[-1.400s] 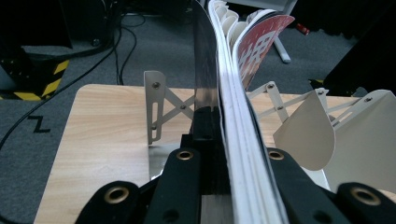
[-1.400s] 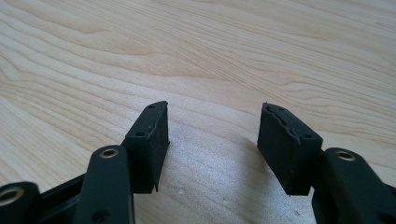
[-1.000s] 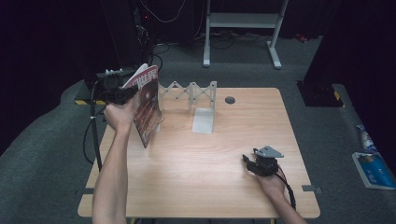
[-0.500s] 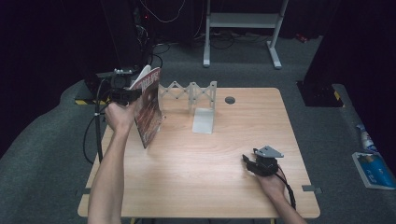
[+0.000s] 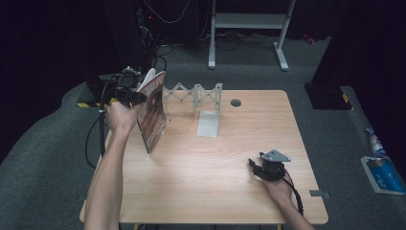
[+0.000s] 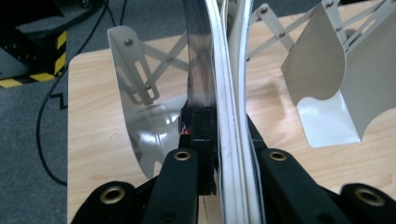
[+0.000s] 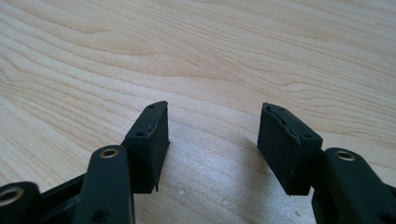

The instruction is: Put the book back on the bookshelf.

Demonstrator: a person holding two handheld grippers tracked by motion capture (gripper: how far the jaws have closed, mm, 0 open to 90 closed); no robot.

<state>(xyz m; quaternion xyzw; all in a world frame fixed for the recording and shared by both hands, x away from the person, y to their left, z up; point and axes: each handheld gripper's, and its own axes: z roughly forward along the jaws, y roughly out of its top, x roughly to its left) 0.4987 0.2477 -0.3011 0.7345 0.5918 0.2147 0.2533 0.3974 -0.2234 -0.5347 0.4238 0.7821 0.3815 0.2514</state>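
L gripper (image 5: 135, 97) jaws pinch book (image 5: 152, 111) upright nr rack (image 5: 194, 93); R gripper (image 5: 254, 168) jaws spread, resting on surface (image 5: 201, 187).

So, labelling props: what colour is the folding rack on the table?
Pale grey metal rack, clearest in the left gripper view.

A light wooden worktop (image 5: 201, 191) with pale grain stands on a grey carpeted floor (image 5: 344, 143). Near its far edge sits a small dark round hole (image 5: 235, 102). Beyond the worktop, a white metal frame with two legs (image 5: 249, 21) stands on the floor, with dark cables (image 5: 165, 48) lying to its left. A black-and-yellow striped strip (image 5: 91, 104) lies off the far left corner. To the right, a flat black box (image 5: 328, 96) rests on the floor, and farther right lies a blue and white packet (image 5: 383, 172).
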